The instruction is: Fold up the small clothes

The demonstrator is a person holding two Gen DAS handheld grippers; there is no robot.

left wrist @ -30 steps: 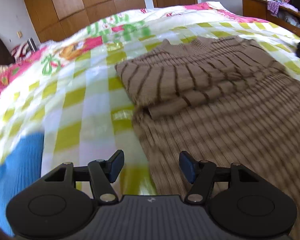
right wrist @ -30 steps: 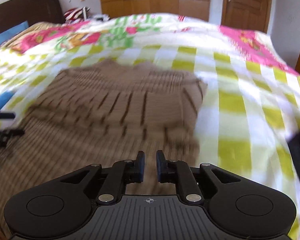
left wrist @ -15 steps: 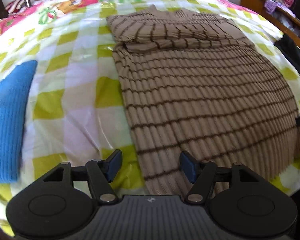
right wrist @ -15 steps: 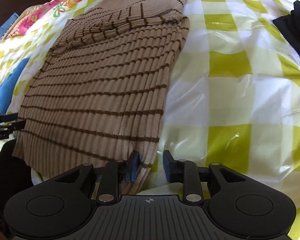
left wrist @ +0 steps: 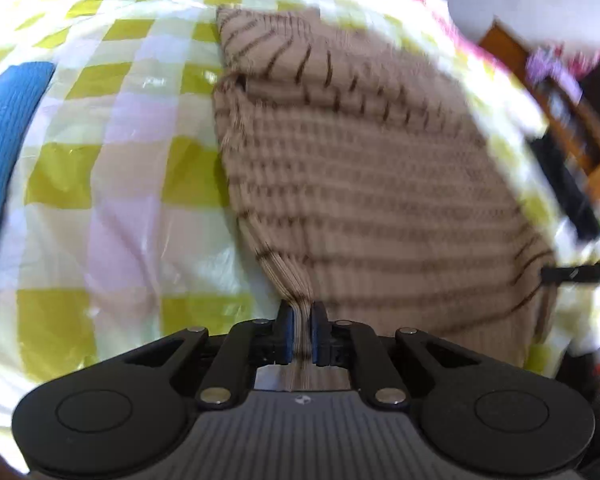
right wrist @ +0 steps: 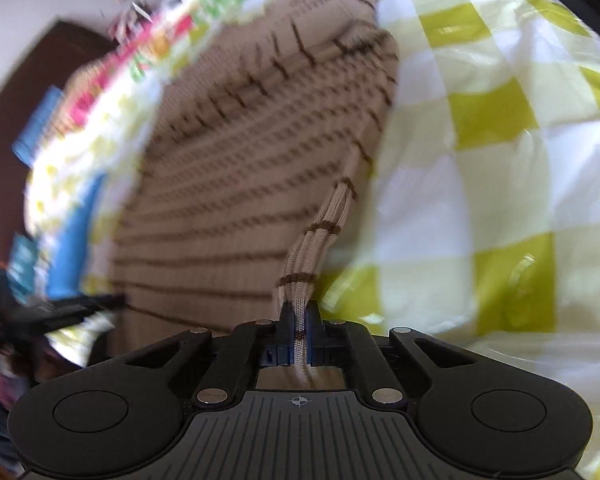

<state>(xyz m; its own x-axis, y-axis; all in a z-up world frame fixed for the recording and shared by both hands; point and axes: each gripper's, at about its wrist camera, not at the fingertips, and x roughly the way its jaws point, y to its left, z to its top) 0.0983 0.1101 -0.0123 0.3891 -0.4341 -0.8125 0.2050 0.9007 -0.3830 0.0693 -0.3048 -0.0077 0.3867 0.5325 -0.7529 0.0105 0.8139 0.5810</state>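
- Now the brown ribbed knit sweater with thin dark stripes lies spread on the bed, on the yellow, white and pink checked bed cover, with its top part already folded down at the far end.
- Both grippers have just been closing, and knit is between the pads of each.
- The left gripper is clamped on the near left corner of the bottom edge, and the cloth bunches up into a little ridge there.
- The right gripper is clamped on the near right corner, and a strip of knit runs up from it.
- I think the sweater is soft and floppy. It will sag in the middle if it is lifted by two corners only.
- It looks thick and a bit stretchy, so a hard pull could drag it out of shape.
- It does not look slippery or easy to break.
- The two bottom corners seem the best places to hold, so the edge stays straight for the next fold.
- A blue knit cloth lies off to the left, apart from the sweater.
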